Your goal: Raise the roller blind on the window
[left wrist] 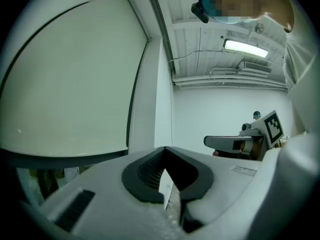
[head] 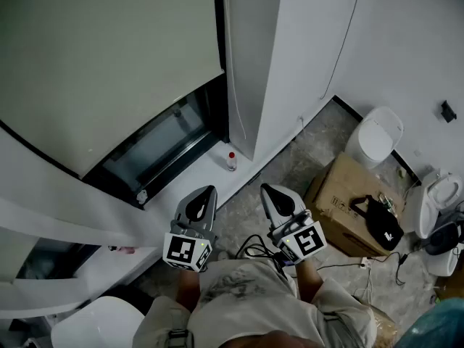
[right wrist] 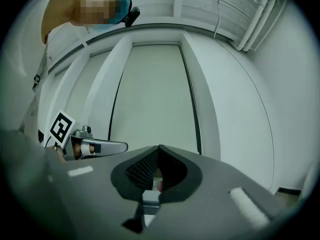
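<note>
A person stands at a window [head: 165, 138] with 2 handheld grippers drawn in close to the chest, both aimed up and forward at the glass. The left gripper [head: 205, 196] and the right gripper [head: 274, 194] sit side by side, near each other but apart, each with its marker cube nearest the body. Both arms are bent and tucked in.

The left gripper's own camera shows its jaws [left wrist: 165, 151] brought together at the tips, with nothing between them. The right gripper's camera shows the same: jaws [right wrist: 159, 149] closed tip to tip and empty. Each camera also catches the other gripper out to its side.

The roller blind [head: 101, 56] hangs ahead of and above the left gripper, well apart from both tools. It covers most of the window, and only a strip of dark glass shows under its lower edge. From the left gripper the blind [left wrist: 65, 84] fills the upper left of the picture; from the right gripper it [right wrist: 150, 94] stands straight ahead, framed by white posts.

A small bottle [head: 230, 161] stands on the white sill [head: 190, 194] just ahead of the 2 grippers, at the foot of a white column [head: 250, 56]. To the right of the right gripper, on a grey mottled floor [head: 308, 151], lies a cardboard box [head: 341, 194] with a black bag [head: 378, 222] on top. Beyond it stand a white toilet [head: 375, 135] and a second toilet [head: 444, 191]. Dark cables [head: 250, 246] trail across the floor below the grippers. A ceiling light [left wrist: 245, 46] glows overhead.
</note>
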`<action>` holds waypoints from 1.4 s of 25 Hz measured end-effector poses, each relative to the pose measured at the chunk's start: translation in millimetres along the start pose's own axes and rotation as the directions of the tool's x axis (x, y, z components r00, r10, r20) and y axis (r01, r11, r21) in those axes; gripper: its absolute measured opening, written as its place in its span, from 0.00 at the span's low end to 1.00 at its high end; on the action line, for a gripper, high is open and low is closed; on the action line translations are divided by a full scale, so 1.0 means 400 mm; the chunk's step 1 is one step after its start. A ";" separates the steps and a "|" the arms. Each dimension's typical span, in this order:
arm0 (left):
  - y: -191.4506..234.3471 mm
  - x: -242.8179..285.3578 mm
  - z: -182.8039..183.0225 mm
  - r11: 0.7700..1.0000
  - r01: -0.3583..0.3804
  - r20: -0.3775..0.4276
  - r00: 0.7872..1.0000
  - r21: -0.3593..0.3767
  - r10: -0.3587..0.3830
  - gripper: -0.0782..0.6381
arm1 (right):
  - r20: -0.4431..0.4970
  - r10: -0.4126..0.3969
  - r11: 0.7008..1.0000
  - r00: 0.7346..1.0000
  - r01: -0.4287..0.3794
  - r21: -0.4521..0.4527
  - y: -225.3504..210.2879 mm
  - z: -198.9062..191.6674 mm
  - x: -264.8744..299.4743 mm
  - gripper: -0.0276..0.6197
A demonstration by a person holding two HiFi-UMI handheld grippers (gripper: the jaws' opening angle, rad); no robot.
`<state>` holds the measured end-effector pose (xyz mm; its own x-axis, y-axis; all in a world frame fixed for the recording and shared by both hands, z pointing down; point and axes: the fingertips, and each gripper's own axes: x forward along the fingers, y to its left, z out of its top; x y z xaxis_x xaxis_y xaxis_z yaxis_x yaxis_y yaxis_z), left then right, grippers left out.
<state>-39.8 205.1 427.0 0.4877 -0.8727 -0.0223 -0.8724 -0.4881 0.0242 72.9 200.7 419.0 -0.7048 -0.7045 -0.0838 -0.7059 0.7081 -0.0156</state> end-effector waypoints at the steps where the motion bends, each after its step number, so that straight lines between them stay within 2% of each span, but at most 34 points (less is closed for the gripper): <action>1: 0.001 0.001 -0.001 1.000 -0.003 0.001 1.000 -0.004 0.003 0.11 | 0.002 0.005 1.000 1.000 -0.005 0.000 0.001 -0.003 0.000 0.05; 10: -0.030 0.028 -0.013 1.000 -0.005 -0.012 1.000 -0.009 0.005 0.11 | 0.040 -0.040 0.998 0.998 0.038 0.050 -0.054 -0.003 -0.020 0.06; 19: -0.073 0.055 -0.015 0.999 -0.039 -0.021 0.999 -0.012 0.039 0.11 | 0.012 0.018 0.998 1.000 -0.019 0.052 -0.079 -0.015 -0.027 0.06; 24: -0.059 0.072 -0.006 0.999 -0.050 -0.011 0.999 -0.012 0.050 0.12 | 0.052 0.036 0.998 0.998 -0.038 0.051 -0.086 0.008 -0.002 0.06; 35: 0.029 0.170 -0.023 1.000 -0.017 -0.012 1.000 -0.019 0.016 0.11 | 0.006 0.003 0.999 1.000 -0.003 0.035 -0.146 -0.029 0.111 0.06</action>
<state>-16.6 140.2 434.9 0.4737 -0.8806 -0.0100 -0.8796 -0.4737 0.0431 82.2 127.4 427.7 -0.7063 -0.7022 -0.0902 -0.7010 0.7114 -0.0501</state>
